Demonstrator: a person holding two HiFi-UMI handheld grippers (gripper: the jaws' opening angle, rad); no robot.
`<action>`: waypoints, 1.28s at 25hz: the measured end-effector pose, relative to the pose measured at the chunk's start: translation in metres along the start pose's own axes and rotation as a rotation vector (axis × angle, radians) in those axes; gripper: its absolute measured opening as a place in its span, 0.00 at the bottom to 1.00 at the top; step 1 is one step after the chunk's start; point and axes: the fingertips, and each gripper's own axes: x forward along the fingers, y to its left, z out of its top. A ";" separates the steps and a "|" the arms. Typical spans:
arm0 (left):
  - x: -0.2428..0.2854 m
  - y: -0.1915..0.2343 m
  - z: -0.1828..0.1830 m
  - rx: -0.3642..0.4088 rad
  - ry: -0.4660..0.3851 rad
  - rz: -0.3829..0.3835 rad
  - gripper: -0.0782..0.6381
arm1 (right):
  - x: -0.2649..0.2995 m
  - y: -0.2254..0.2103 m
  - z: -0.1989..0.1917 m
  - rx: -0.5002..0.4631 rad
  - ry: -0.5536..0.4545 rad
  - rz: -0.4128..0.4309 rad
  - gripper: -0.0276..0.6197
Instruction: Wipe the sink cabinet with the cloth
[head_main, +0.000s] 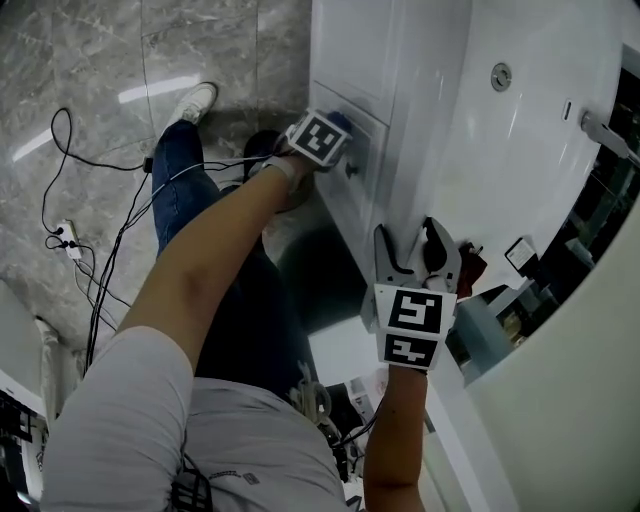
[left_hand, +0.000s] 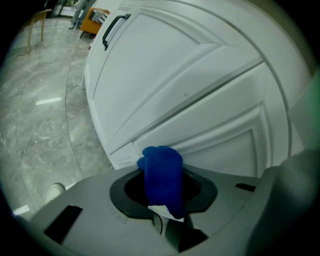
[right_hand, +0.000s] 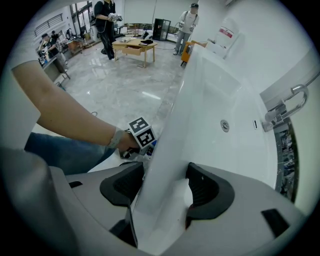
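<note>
In left gripper (left_hand: 162, 192), one cloth (left_hand: 162, 167)

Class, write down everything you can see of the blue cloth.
The cloth is deep blue, soft and nubby-looking, bunched into a wad. The left gripper clamps it between its jaws; a small white tag shows at its lower end. Its rounded top seems pressed against the white cabinet door.

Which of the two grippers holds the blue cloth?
The left gripper: its jaws are shut on the blue cloth, held at the white cabinet door. The right gripper has no cloth; its jaws clamp the sink rim.
</note>
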 end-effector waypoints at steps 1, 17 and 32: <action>0.003 0.002 -0.003 0.003 0.013 -0.003 0.25 | 0.000 0.000 0.000 0.002 0.001 0.000 0.43; 0.007 0.005 -0.009 0.088 0.008 -0.086 0.26 | 0.001 -0.002 -0.001 0.020 0.040 -0.008 0.43; 0.048 0.032 -0.038 0.044 0.117 0.004 0.24 | 0.002 -0.002 0.000 0.034 0.024 -0.022 0.43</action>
